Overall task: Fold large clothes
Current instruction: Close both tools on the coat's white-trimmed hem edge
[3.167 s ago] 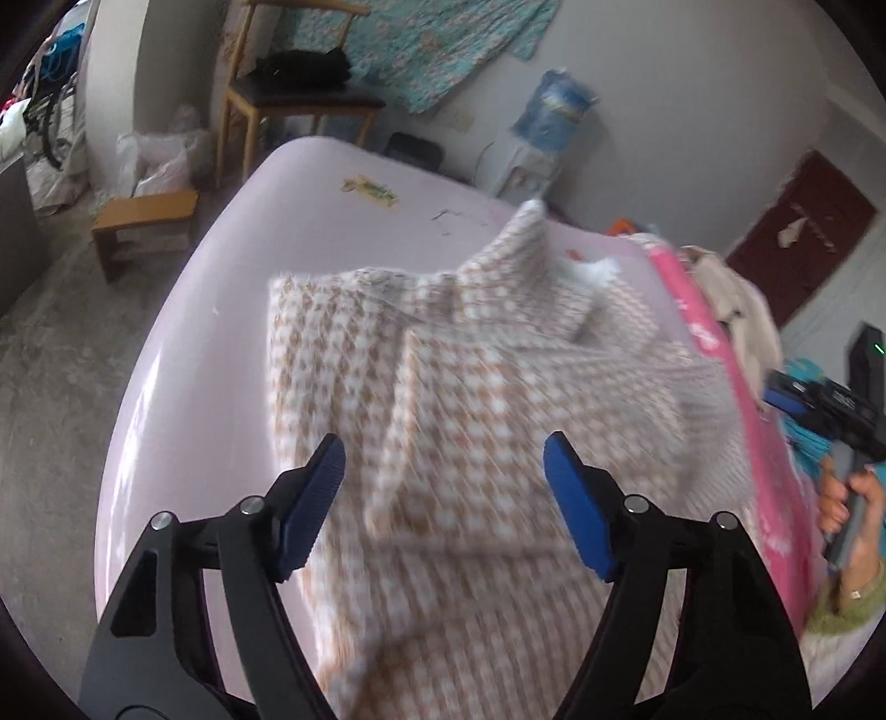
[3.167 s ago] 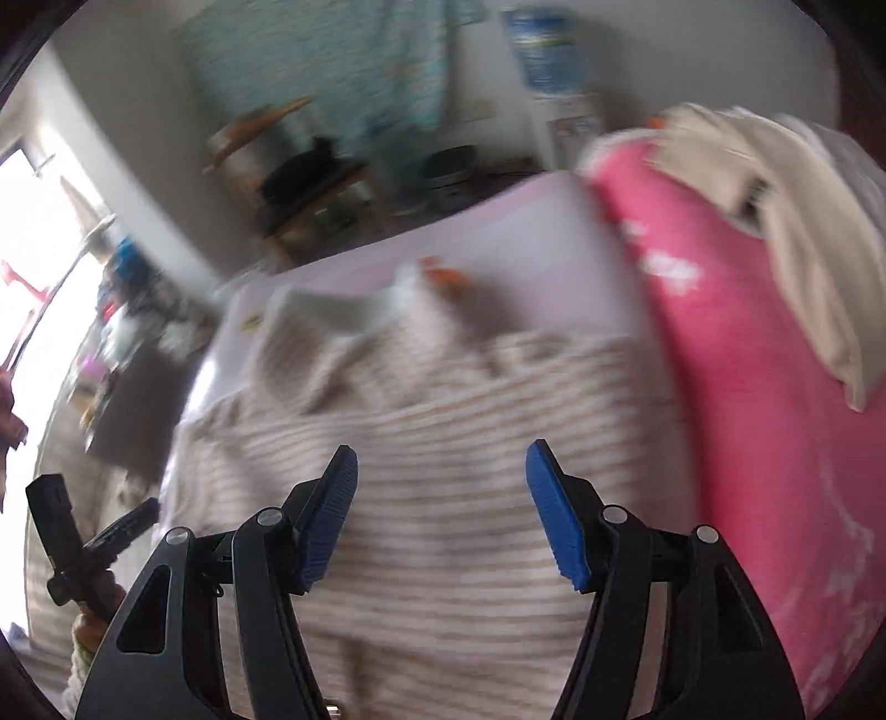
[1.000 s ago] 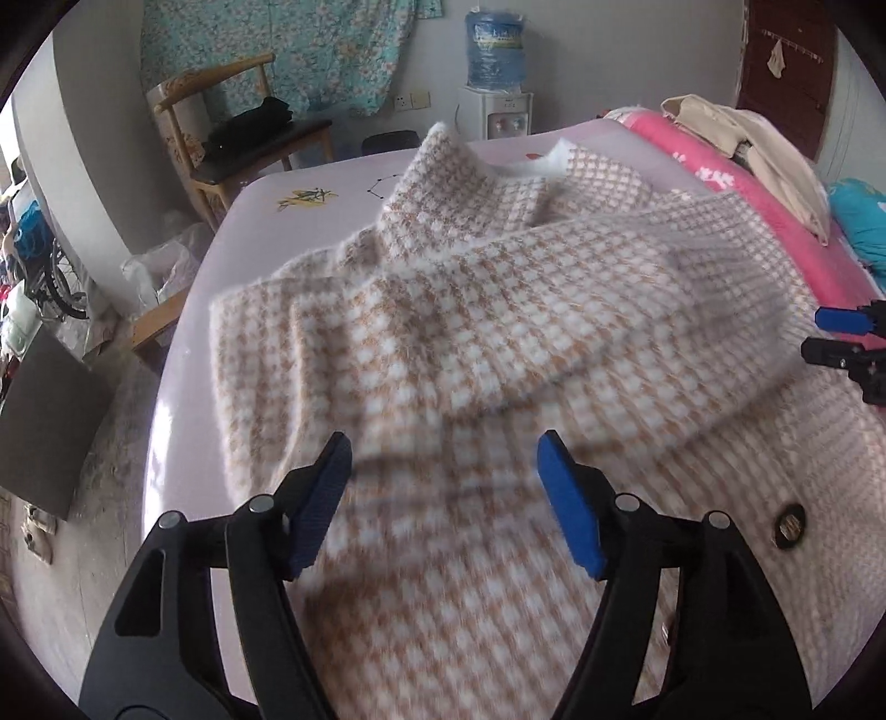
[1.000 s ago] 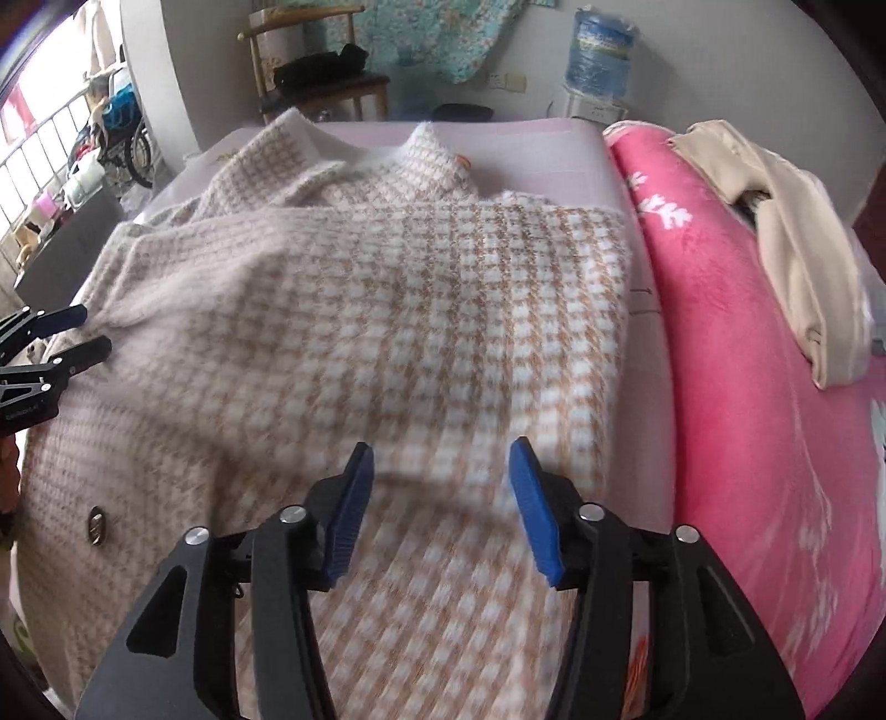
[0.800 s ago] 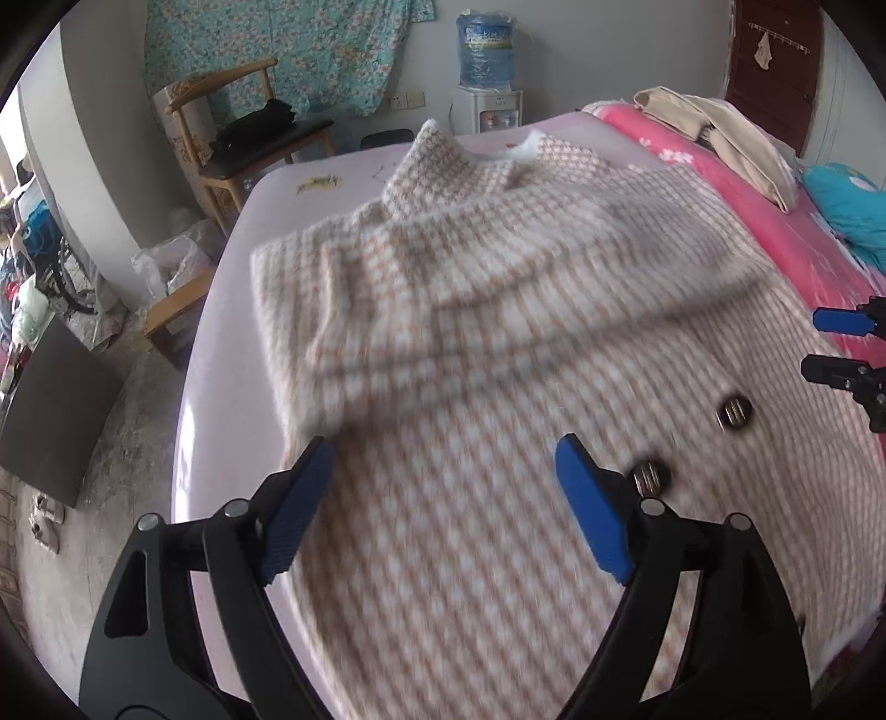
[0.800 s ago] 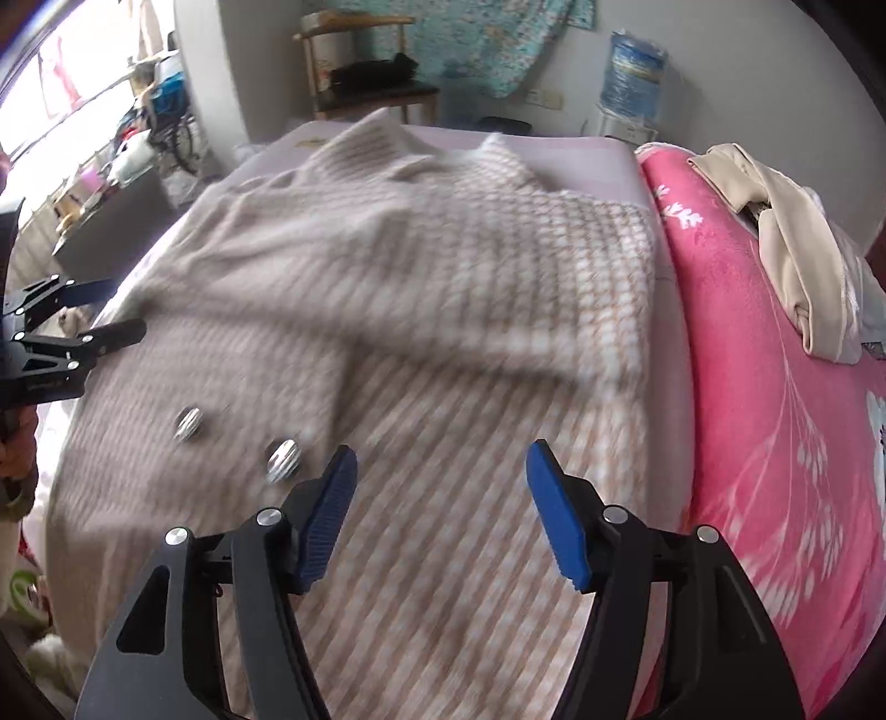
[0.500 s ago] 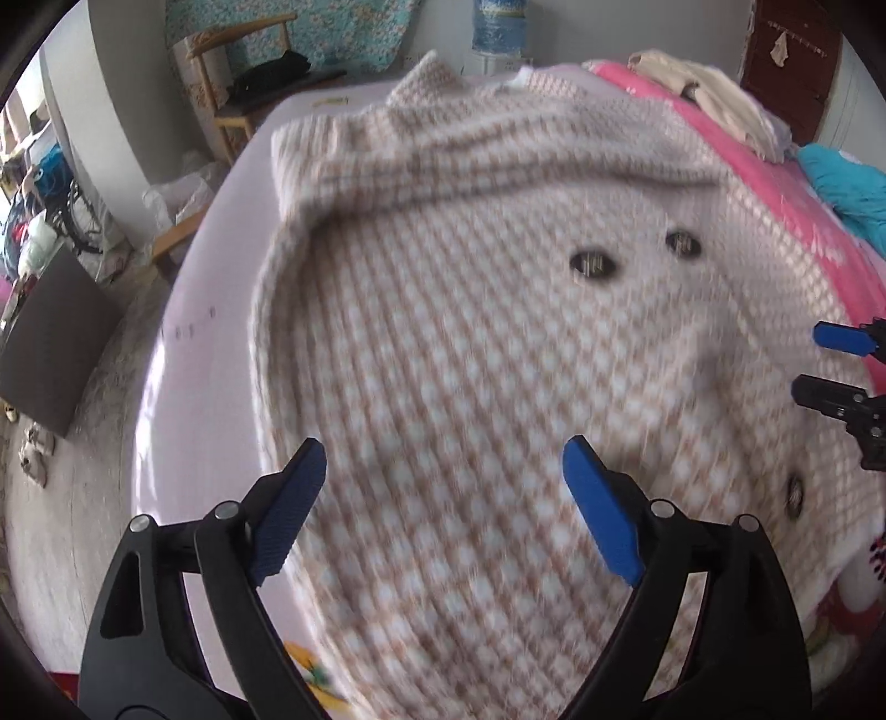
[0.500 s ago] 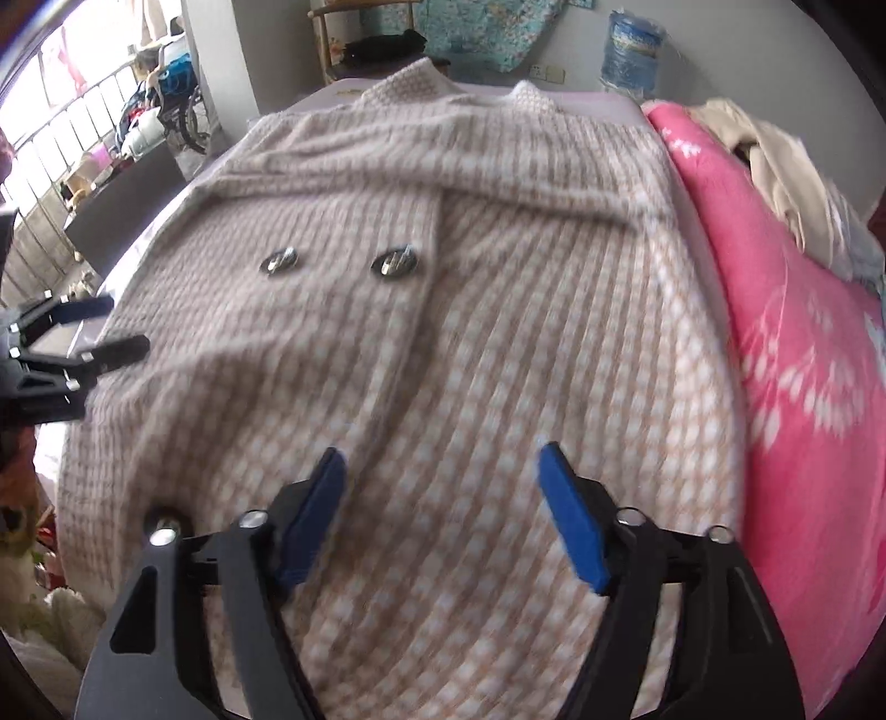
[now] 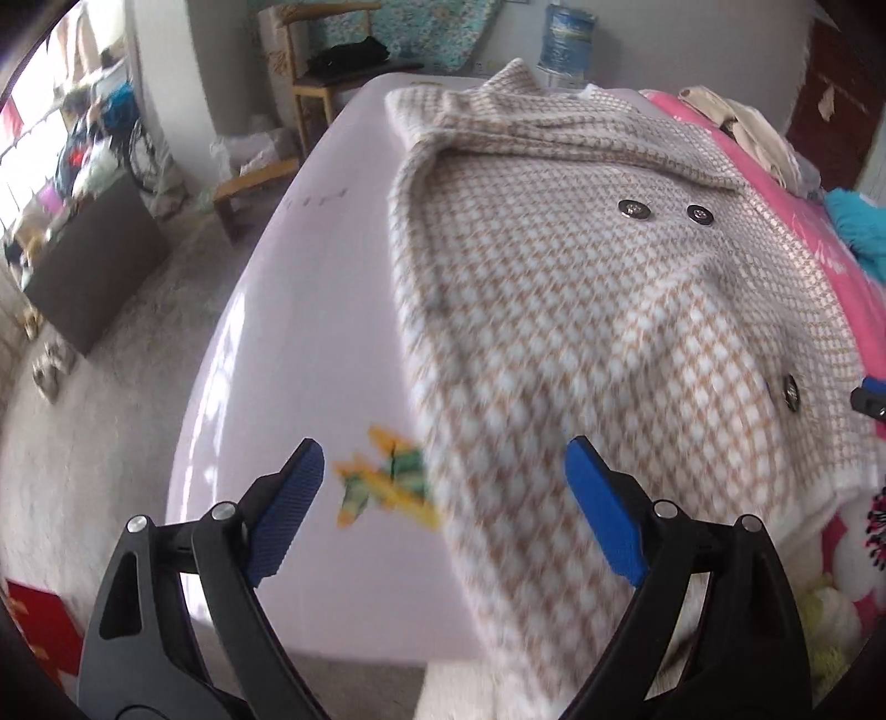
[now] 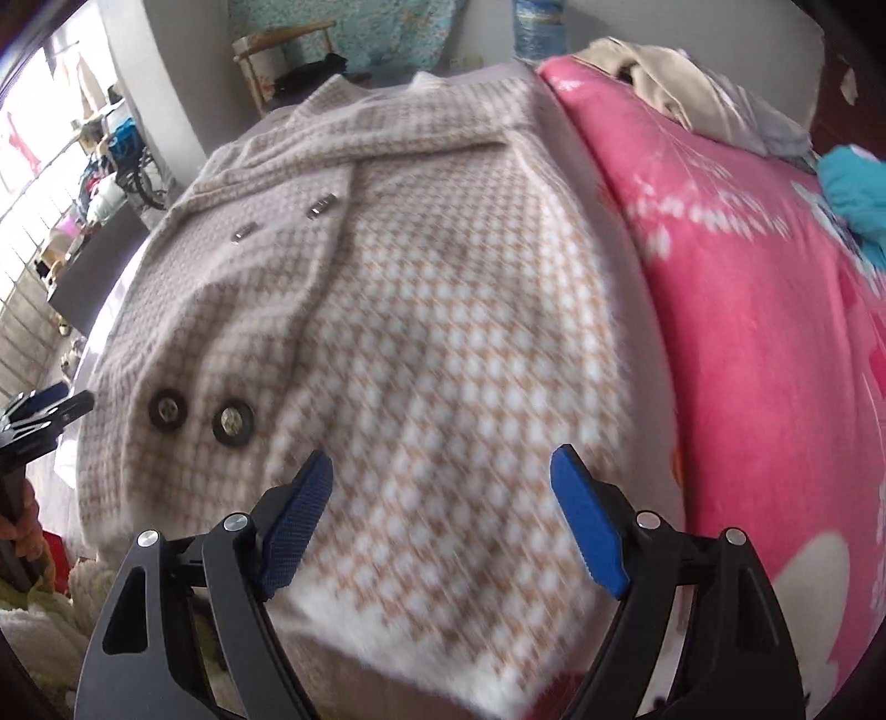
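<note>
A large beige-and-white houndstooth coat (image 9: 581, 288) with dark round buttons (image 9: 634, 207) lies spread on a pale lilac bed (image 9: 310, 288), collar at the far end. It also shows in the right wrist view (image 10: 432, 310). My left gripper (image 9: 443, 498) is open and empty, hovering over the coat's near left hem corner and a yellow-green print (image 9: 387, 482) on the sheet. My right gripper (image 10: 437, 509) is open and empty above the coat's near hem, right of two buttons (image 10: 232, 423). Each gripper's tips show at the other view's edge.
A pink floral blanket (image 10: 747, 288) lies along the coat's right side with beige clothes (image 10: 681, 83) and a teal item (image 10: 858, 188) on it. A wooden chair (image 9: 326, 72), a water jug (image 9: 565, 33), a dark box (image 9: 88, 266) and the floor lie beyond and left of the bed.
Both grippers have pulled back from the coat's upper part toward its near hem. The coat, earlier bunched, now lies spread flat with its buttons showing. Both grippers stay open.
</note>
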`<action>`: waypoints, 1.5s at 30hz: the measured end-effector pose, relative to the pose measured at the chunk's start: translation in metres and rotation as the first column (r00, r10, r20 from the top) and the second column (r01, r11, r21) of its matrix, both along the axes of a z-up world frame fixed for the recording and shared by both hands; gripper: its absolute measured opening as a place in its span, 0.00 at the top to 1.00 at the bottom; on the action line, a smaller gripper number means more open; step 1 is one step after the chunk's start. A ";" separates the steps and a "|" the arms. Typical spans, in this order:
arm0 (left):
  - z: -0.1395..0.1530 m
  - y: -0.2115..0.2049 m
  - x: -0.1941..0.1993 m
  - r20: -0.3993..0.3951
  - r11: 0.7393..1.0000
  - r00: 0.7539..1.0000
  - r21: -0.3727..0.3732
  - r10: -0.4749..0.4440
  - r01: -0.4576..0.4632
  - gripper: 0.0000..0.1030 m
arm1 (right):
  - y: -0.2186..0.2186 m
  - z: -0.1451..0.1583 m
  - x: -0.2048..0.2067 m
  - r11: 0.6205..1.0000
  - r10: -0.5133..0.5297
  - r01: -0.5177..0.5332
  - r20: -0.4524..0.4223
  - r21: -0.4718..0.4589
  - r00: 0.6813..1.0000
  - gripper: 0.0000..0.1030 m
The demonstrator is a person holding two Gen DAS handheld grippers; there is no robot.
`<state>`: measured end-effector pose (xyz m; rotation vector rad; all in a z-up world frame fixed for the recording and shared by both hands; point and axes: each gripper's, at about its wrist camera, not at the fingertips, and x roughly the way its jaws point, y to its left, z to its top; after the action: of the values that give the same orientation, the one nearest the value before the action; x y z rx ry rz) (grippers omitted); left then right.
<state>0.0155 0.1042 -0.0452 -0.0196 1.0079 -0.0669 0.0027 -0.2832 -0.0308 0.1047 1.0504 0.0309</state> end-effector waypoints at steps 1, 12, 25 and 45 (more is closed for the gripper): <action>-0.002 0.006 -0.007 -0.008 0.999 1.000 -0.030 0.009 -0.010 0.17 | -0.005 0.001 -0.005 1.000 -0.012 0.012 0.000 0.009 1.000 0.23; -0.028 0.028 -0.041 -0.106 0.953 0.994 -0.297 0.028 -0.059 0.42 | -0.029 -0.012 -0.028 0.994 -0.073 0.078 -0.058 0.074 0.996 0.35; 0.015 -0.015 -0.057 0.063 0.985 0.993 -0.132 -0.100 0.107 0.45 | 0.060 0.025 -0.053 0.936 0.313 -0.288 0.105 -0.205 0.944 0.41; -0.011 -0.098 -0.049 0.018 0.922 0.924 -0.056 -0.383 0.384 0.44 | 0.152 -0.041 -0.066 0.487 0.653 -0.505 -0.086 -0.712 0.752 0.41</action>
<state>-0.0337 0.0058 -0.0562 0.1256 0.9920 -0.4560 -0.0632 -0.1313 -0.0714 -0.9719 0.7862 0.2587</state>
